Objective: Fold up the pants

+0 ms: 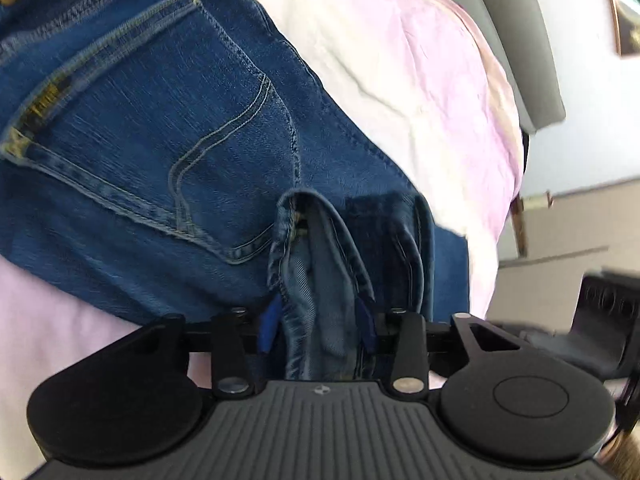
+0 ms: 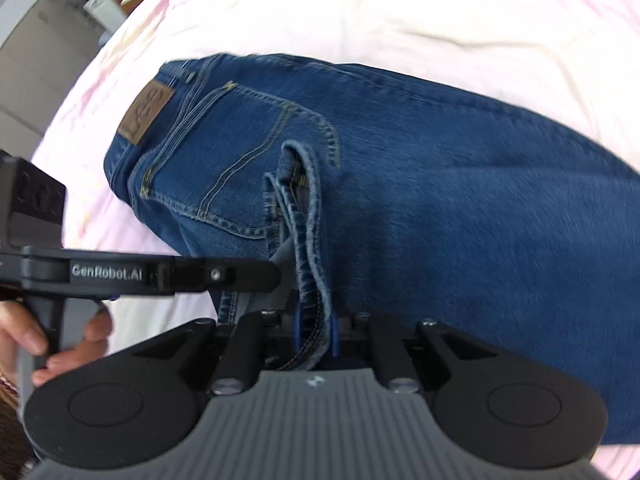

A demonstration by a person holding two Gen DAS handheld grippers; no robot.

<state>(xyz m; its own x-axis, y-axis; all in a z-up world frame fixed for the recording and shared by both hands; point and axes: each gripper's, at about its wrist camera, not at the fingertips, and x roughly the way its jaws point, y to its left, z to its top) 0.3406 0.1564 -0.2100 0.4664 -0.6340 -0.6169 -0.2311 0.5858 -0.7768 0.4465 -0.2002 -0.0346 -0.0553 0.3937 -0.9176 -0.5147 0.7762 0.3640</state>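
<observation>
Blue Lee jeans (image 2: 440,184) lie seat-up on a pale pink bedsheet (image 2: 360,8), back pocket (image 1: 152,136) and leather waistband patch (image 2: 146,112) showing. The left gripper (image 1: 320,320) is clamped on a bunched leg hem (image 1: 320,248), and the right gripper (image 2: 316,328) is clamped on another hem (image 2: 304,216). Both hems hang above the seat. Judging by this, the legs are mid-fold toward the waist; laying down and smoothing remain.

Left tool (image 1: 320,320) clamped on jeans (image 1: 160,140) hem (back pocket up), pink sheet (image 1: 420,80) beneath.
</observation>
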